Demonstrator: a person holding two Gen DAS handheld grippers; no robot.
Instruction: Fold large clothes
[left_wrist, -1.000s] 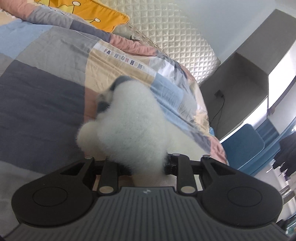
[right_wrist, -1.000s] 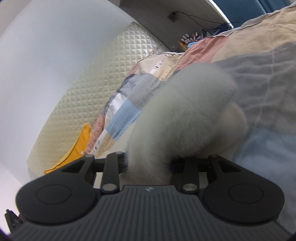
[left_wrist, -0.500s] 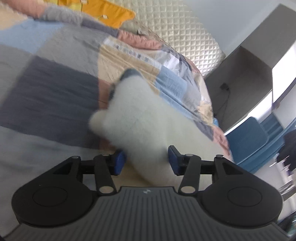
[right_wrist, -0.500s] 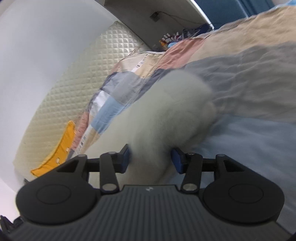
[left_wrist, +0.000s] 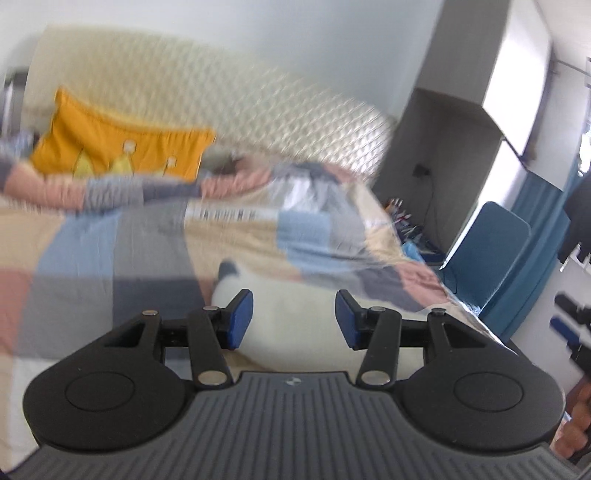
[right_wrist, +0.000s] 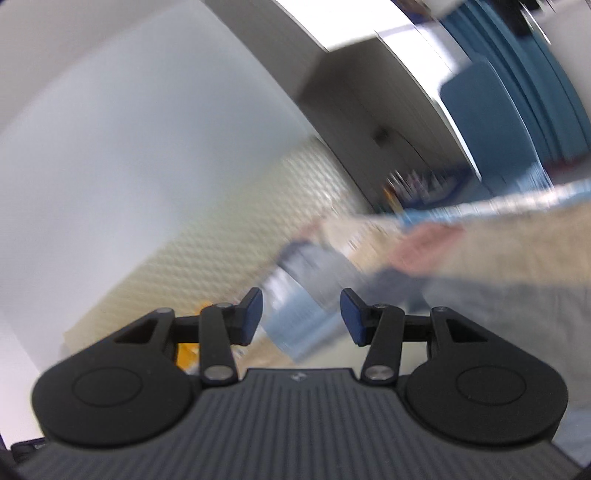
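A white fluffy garment (left_wrist: 295, 343) with a grey edge (left_wrist: 227, 269) lies bunched on the patchwork quilt (left_wrist: 110, 266); it shows only in the left wrist view. My left gripper (left_wrist: 293, 306) hangs above and short of it, open, its blue pads (left_wrist: 240, 317) clear of the fleece. My right gripper (right_wrist: 301, 306) is open too, with nothing between its fingers. It points level across the blurred bed (right_wrist: 498, 295) toward the headboard; the garment is out of this view.
A yellow pillow (left_wrist: 118, 151) leans on the cream quilted headboard (left_wrist: 258, 110). Right of the bed are a grey niche (left_wrist: 443, 155) with small items and a blue chair (left_wrist: 487, 254). A hand (left_wrist: 576, 424) shows at the lower right edge.
Both grippers were closed on the fluffy garment, then opened and let it go. Both have since risen and drawn back, leaving it on the quilt.
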